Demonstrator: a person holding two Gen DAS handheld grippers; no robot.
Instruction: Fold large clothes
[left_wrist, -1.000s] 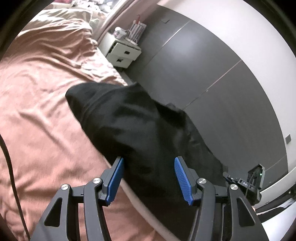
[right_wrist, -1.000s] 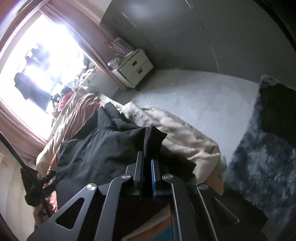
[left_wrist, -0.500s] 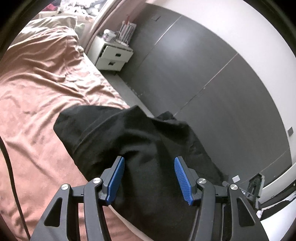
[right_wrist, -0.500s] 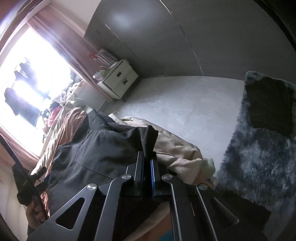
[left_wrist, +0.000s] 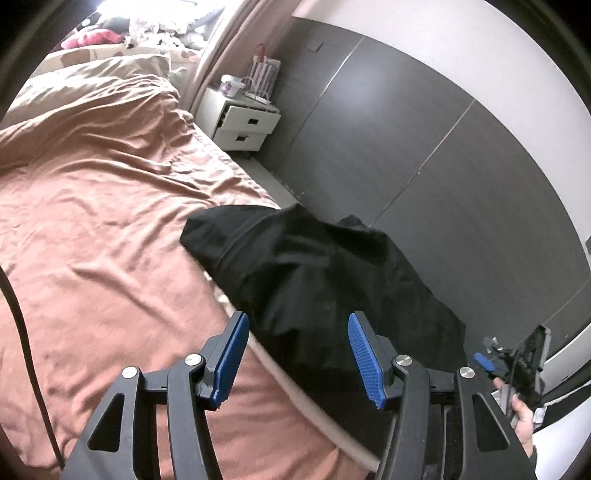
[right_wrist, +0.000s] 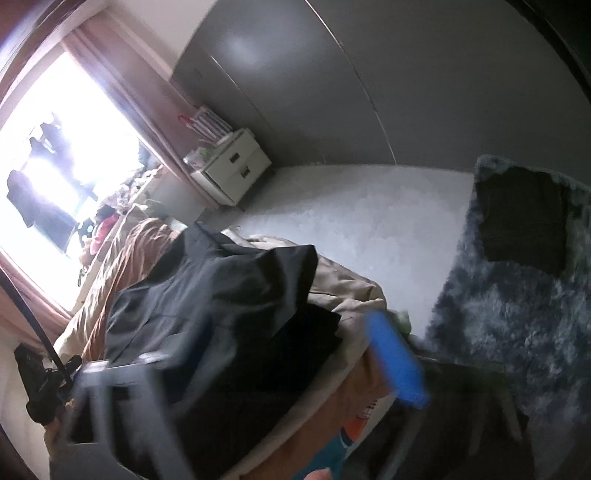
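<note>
The right gripper (right_wrist: 295, 354) has just sprung its jaws wide, letting go of the black garment (left_wrist: 325, 273), so a fold looks freshly laid on the bed (left_wrist: 92, 221). The left gripper (left_wrist: 295, 354) stands half spread, pinching nothing; the cloth lies ahead at twelve o'clock, draped over the bed's edge. Next comes finding a fresh edge to grasp.
</note>
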